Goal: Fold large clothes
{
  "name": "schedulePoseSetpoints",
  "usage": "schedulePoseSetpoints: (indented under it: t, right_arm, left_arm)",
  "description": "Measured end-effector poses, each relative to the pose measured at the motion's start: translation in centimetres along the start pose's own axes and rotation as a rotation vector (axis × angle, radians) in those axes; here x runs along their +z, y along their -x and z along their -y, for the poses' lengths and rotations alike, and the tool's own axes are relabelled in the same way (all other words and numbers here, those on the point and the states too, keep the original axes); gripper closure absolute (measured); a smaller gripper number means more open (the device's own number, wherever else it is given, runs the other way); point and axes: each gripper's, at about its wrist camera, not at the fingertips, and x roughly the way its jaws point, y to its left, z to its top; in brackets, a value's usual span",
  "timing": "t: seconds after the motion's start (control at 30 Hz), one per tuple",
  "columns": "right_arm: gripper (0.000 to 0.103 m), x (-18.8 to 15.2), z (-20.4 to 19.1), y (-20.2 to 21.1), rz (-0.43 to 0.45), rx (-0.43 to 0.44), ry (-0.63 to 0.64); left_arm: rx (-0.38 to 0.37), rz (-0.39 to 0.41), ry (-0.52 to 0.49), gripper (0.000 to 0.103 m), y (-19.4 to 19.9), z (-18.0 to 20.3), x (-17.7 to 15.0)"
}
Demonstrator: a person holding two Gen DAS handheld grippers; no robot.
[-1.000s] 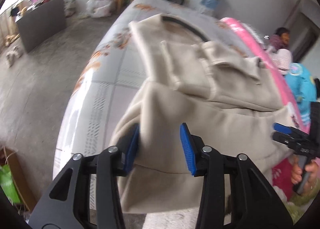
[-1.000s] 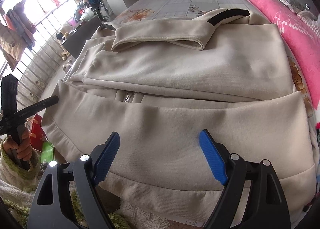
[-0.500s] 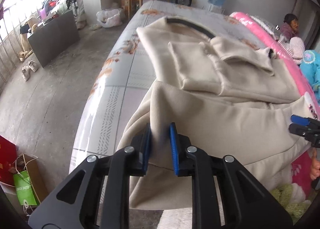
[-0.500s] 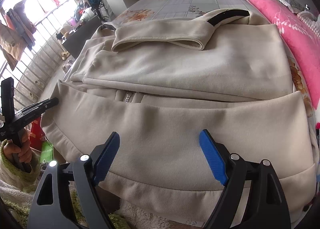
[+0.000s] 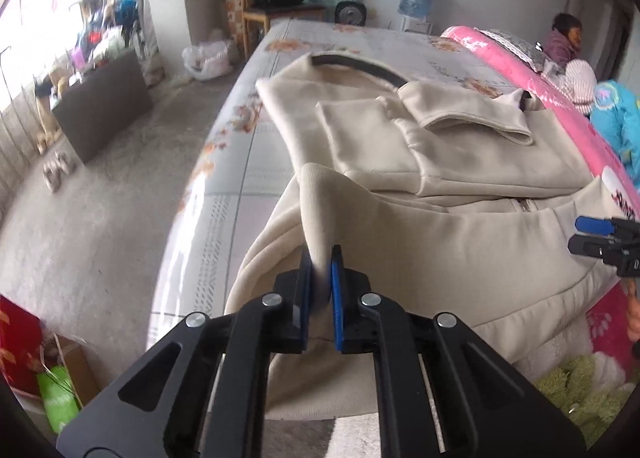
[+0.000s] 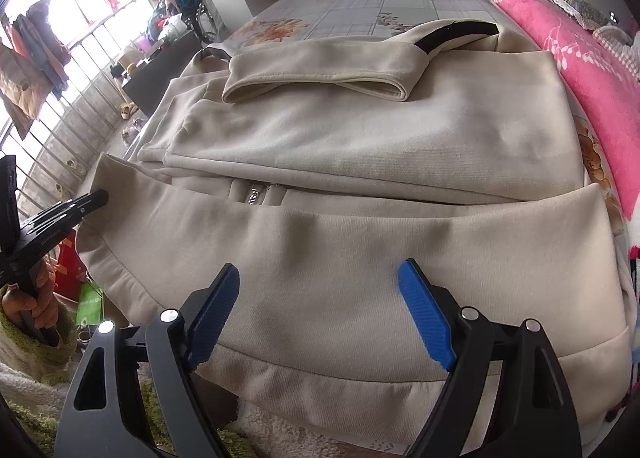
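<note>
While the cream jacket [image 5: 460, 162] lies partly folded on the floral-print bed sheet [image 5: 256, 162], the left gripper [image 5: 320, 282] pinches a raised fold of fabric at the garment's left lower corner, its blue pads pressed together on the cloth so that a peak of material stands above the jaws. Seen from the right wrist, the right gripper [image 6: 318, 314] hangs over the jacket's lower band with its blue fingers [image 6: 426, 324] spread wide apart and nothing between them; whether they touch the fabric cannot be told. Both sleeves are folded inward across the jacket's chest, the upper sleeve cuff [image 6: 320, 82] lying across the top, and a black collar strip [image 6: 456, 32] shows at the far end. A metal zipper pull [image 6: 253, 196] is visible at the centre seam, below the folded sleeves. A pink blanket [image 6: 580, 58] runs along the right side of the bed, just beside the garment. A dark cabinet [image 5: 102, 106] stands on the floor to the left.
</note>
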Motion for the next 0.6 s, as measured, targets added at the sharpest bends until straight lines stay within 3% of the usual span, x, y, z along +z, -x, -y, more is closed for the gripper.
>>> schedulePoseSetpoints:
  t: [0.1,0.2,0.3,0.6]
  right_arm:
    - [0.023,0.0,-0.1,0.0,0.001,-0.006,0.005]
    - [0.023,0.0,0.0,0.1,-0.006,-0.004,0.000]
    - [0.023,-0.2,0.4,0.8,0.001,-0.002,-0.019]
    - [0.023,-1.6,3.8,4.6,0.067,-0.095,-0.095]
  left_arm:
    - [0.010,-0.019,-0.050,0.095,-0.3,0.8,-0.4]
    - [0.027,-0.074,-0.006,0.095,-1.7,0.2,-0.6]
    - [0.032,-0.076,0.010,0.095,-1.6,0.1,-0.4]
    - [0.179,-0.116,-0.075,0.095,-2.2,2.4,-0.3]
